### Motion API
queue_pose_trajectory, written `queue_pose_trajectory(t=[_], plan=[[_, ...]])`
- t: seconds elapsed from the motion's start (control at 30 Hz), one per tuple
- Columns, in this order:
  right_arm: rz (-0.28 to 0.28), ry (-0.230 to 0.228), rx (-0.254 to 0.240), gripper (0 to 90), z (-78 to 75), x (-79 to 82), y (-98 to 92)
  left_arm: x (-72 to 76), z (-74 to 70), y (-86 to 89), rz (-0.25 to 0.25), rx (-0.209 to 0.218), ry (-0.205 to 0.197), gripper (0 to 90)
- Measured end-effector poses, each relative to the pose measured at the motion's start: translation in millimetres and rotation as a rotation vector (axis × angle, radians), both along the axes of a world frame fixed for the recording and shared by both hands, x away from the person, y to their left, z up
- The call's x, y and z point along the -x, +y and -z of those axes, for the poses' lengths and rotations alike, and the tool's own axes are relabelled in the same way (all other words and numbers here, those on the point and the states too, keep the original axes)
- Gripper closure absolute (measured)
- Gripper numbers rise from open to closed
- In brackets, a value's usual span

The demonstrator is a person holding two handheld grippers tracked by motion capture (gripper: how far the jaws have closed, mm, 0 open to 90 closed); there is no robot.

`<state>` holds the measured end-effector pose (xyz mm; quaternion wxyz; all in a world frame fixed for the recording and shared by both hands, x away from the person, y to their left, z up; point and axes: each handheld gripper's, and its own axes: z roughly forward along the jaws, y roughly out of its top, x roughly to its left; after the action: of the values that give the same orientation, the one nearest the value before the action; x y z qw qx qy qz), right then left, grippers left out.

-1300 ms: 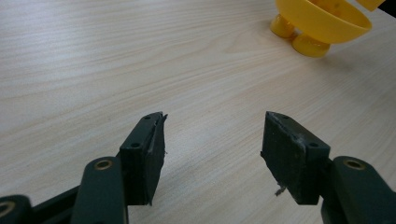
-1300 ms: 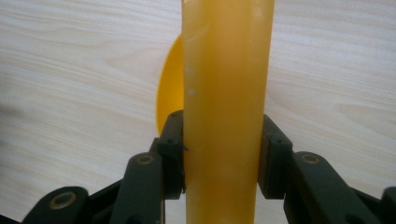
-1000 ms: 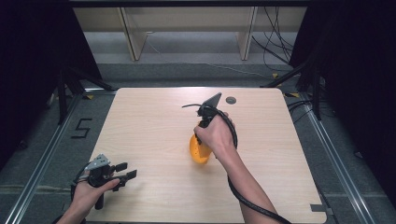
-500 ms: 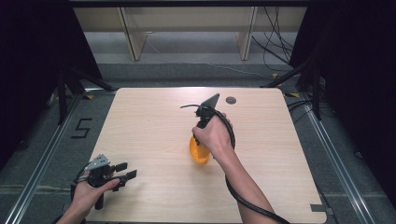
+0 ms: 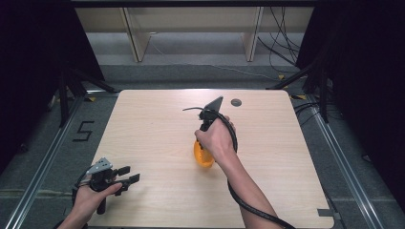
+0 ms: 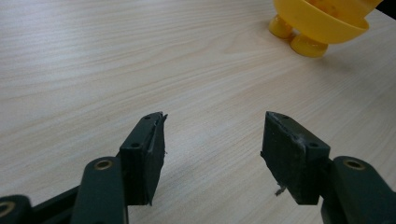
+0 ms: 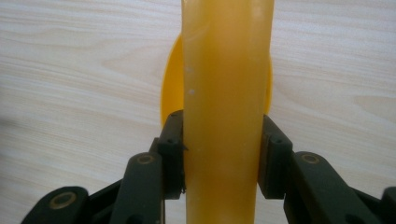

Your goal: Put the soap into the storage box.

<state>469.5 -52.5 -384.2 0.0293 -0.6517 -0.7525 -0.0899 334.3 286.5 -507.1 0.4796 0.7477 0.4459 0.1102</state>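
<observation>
Centrally on table [image 5: 143, 124], yellow toy [image 5: 202, 155] stood | right gripper [image 7: 222, 154] clamped its yellow column, seen close | left gripper [image 6: 212, 140] gaped empty, well left of toy

we see a table [image 5: 296, 162] of pale wood, or a wood-look laminate, with fine straight grain and a smooth matt finish that gives only a faint sheen. the orange-yellow toy [image 7: 224, 93] looks like moulded plastic: smooth, glossy and slightly translucent along its tall part, more opaque at its rounded feet. the left gripper [image 6: 212, 149] is matt black, probably plastic or coated metal, with brass-coloured rivets; its pads [image 6: 289, 154] look rubbery, scuffed and frayed at the edges. the right gripper [image 7: 219, 158] has the same dull black finish. its cable [image 5: 248, 205] is smooth black rubber.
</observation>
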Motion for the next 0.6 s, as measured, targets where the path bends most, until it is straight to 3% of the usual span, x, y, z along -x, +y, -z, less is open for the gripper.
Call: queue_pose_trajectory(t=[0.13,0.2,0.33,0.4,0.6], plan=[[0.005,0.011,-0.003,61.6,1.4,-0.5,-0.8,0.3,0.4,-1.0,-0.010,0.008,0.005,38.8],[-0.023,-0.012,0.011,61.6,3.0,-1.0,-2.6,0.3,0.3,-0.8,-0.007,0.006,0.002,38.8],[0.036,0.014,0.018,61.5,3.3,-1.6,1.3,0.0,0.1,0.0,0.000,-0.001,0.000,38.8],[0.006,0.000,0.026,61.5,4.7,-2.4,0.0,0.0,0.1,-0.2,0.000,0.000,-0.002,38.8],[0.034,0.008,0.030,61.5,6.0,-2.2,3.6,0.3,0.3,-0.5,-0.006,0.004,0.005,38.8]])
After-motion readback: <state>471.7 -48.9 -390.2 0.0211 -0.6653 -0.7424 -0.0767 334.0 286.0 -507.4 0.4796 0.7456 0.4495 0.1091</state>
